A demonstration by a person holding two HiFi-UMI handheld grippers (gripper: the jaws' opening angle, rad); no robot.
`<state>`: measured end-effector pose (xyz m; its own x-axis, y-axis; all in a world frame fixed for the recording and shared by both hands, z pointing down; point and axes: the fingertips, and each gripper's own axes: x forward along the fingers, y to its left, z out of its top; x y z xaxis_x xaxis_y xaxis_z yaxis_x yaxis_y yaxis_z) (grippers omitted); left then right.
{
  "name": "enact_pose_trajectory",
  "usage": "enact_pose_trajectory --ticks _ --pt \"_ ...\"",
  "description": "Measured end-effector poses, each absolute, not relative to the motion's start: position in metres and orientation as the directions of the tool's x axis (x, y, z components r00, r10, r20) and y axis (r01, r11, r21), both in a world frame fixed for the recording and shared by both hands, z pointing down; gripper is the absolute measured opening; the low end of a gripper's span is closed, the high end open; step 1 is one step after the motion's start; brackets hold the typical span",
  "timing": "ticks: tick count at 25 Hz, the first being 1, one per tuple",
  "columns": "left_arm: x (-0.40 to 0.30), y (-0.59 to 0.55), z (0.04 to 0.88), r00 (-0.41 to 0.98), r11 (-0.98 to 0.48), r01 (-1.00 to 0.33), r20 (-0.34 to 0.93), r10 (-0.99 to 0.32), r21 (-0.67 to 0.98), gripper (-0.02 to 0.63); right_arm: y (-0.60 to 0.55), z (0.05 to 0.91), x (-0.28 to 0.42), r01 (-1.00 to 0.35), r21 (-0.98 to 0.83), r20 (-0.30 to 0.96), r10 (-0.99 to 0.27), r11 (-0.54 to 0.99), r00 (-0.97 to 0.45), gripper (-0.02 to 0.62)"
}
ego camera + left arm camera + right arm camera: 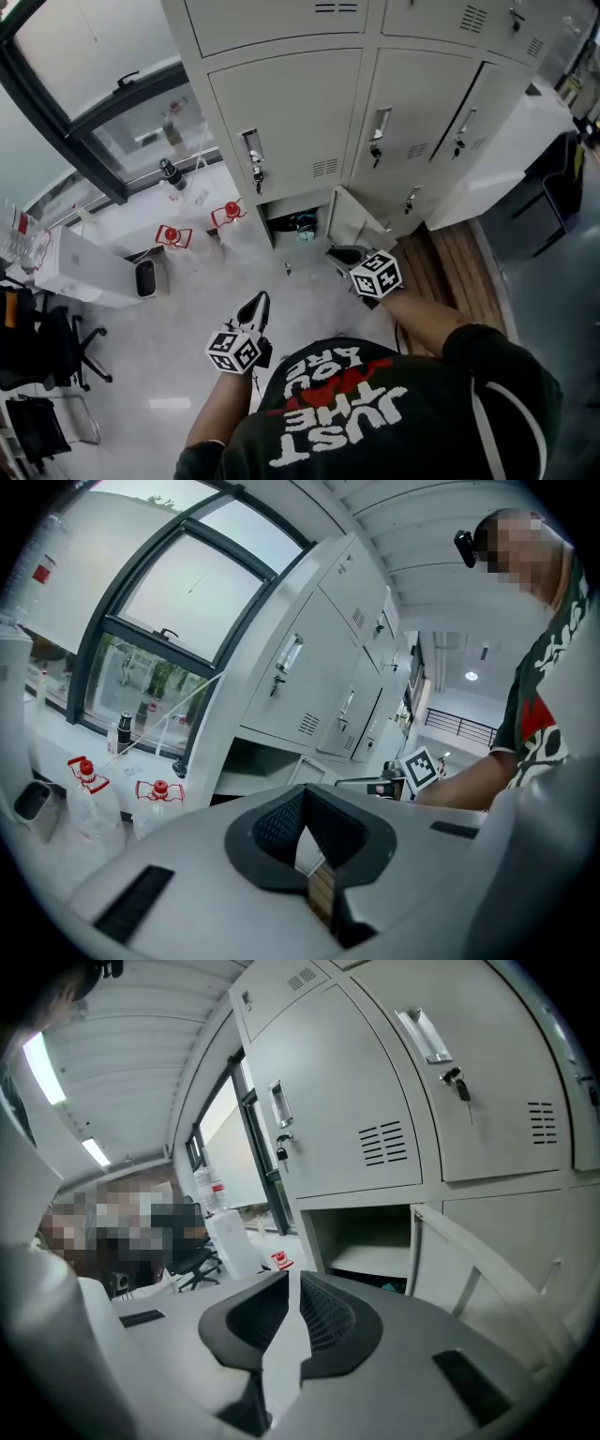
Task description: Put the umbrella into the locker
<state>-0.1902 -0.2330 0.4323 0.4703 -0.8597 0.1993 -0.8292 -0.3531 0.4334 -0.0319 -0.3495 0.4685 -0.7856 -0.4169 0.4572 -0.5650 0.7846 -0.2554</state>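
The grey locker bank (375, 112) has one low compartment (281, 208) open, its door (354, 223) swung out beside the right gripper (343, 254). The umbrella (302, 225) lies inside as a shadowed dark-and-teal bundle; I cannot tell which way its long axis runs. The right gripper and the left gripper (260, 302) are both clenched on nothing, outside the opening. Two red-capped bottles (172, 234) stand to the left.

Lockers (291, 112): sheet metal, painted pale grey, smooth and matt, fitted with bright metal handles (251, 148). Floor (187, 309): pale, polished, lightly glossy; wooden boards (459, 272) are laid along its right edge. Bottles (173, 236): clear plastic, red caps.
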Motion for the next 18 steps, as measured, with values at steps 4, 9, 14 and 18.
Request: enact_pose_trajectory --ticks 4,9,14,18 --pt "-0.190 -0.229 0.420 0.467 -0.358 -0.829 0.180 -0.866 0.429 -0.002 -0.341 0.451 -0.021 -0.562 -0.245 0.437 -0.427 0.790 -0.792 0.049" --pt "-0.190 -0.228 0.409 0.459 -0.363 -0.837 0.163 -0.873 0.410 -0.002 -0.328 0.437 -0.013 -0.530 -0.274 0.403 -0.404 0.803 -0.821 0.035" --pt "-0.189 -0.225 0.408 0.456 -0.360 -0.836 0.158 -0.876 0.415 -0.002 -0.319 0.428 -0.003 -0.521 -0.312 0.371 -0.403 0.795 -0.837 0.034" --pt "-0.188 -0.225 0.409 0.455 -0.361 -0.838 0.161 -0.876 0.409 -0.002 -0.322 0.425 0.000 -0.525 -0.320 0.359 -0.412 0.789 -0.838 0.034"
